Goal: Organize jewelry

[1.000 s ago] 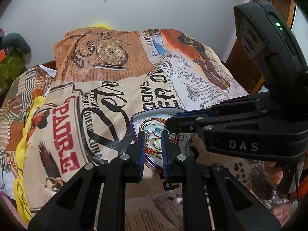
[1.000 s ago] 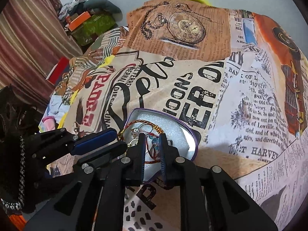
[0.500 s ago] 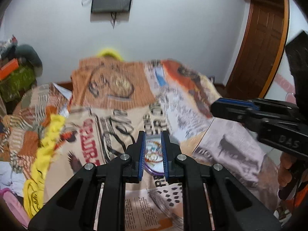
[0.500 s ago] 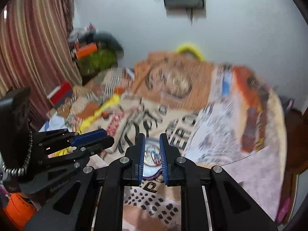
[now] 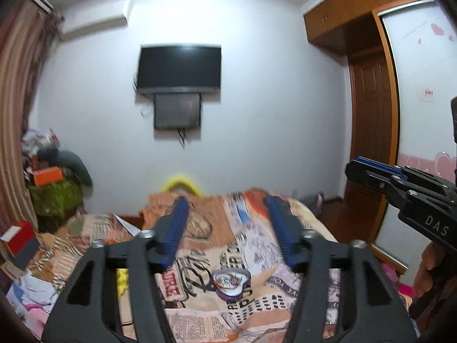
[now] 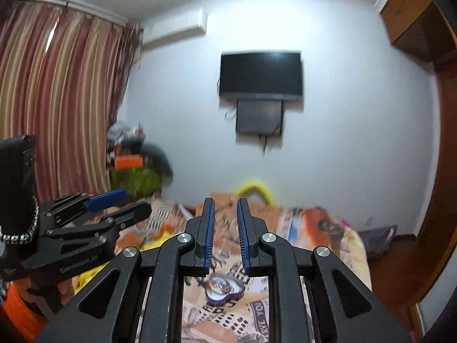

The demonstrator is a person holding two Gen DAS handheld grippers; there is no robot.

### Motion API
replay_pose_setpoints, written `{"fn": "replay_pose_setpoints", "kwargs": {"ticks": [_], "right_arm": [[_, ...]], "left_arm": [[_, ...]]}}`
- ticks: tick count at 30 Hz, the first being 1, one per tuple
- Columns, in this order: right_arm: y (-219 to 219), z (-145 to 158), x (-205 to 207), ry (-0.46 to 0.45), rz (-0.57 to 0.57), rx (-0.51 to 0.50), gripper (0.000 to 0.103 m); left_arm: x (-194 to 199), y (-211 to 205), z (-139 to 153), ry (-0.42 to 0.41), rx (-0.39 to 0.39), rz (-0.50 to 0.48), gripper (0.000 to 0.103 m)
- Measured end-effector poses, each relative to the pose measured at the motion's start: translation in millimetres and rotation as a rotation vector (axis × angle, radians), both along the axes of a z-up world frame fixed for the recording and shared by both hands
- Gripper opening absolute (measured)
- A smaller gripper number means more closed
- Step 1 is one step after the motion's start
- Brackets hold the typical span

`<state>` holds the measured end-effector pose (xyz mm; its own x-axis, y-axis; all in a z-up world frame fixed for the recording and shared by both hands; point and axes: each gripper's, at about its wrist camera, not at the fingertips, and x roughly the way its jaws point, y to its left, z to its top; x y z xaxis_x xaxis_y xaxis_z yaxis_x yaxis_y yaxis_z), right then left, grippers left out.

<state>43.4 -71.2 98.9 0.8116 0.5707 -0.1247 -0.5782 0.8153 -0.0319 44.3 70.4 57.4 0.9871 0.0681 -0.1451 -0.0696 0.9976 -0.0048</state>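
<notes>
Both grippers raised clear of the heart-shaped tin (image 5: 232, 283)

Left gripper (image 5: 227, 223) spread wide, right gripper (image 6: 223, 235) slightly parted — both empty; jewelry sits gathered in the tin on the bedspread (image 5: 257, 257), seemingly sorted.

"DAS" on the right tongs (image 5: 371, 171); "YOU" on the bedspread (image 6: 328, 257).

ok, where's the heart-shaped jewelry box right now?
The heart-shaped jewelry box lies on the newspaper-print bedspread, low centre in both wrist views, below both raised grippers and touched by neither.
</notes>
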Motion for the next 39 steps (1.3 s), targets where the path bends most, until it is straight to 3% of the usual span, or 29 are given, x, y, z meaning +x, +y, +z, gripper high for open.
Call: {"fn": "replay_pose_setpoints", "kwargs": {"ticks": [2,4,6,7,11,39], "right_arm": [[-4,1,-10,-0.029,-0.029,0.025,0.036],[-7,1,-18,-0.054,-0.058,0.046,0.061],[-8,0,-21,-0.069,-0.085,0.056,0.079],[-8,-2,-23,-0.076,-0.102,0.061,0.087],[-10,-5,-28,-0.073,-0.155,0.070,0.102],[-25,-17,-41,-0.011,-0.144,0.047,0.103]], "left_arm": [[-16,-6,3,-0.032,0.016,0.021,0.070],[-25,-11,4,-0.050,0.029,0.036,0.081],[-32,-12,3,-0.063,0.022,0.041,0.095],[-34,-11,2,-0.065,0.014,0.044,0.095],[-39,-11,-1,-0.055,-0.002,0.069,0.097],[-49,-16,-9,-0.032,0.002,0.057,0.099]]}}
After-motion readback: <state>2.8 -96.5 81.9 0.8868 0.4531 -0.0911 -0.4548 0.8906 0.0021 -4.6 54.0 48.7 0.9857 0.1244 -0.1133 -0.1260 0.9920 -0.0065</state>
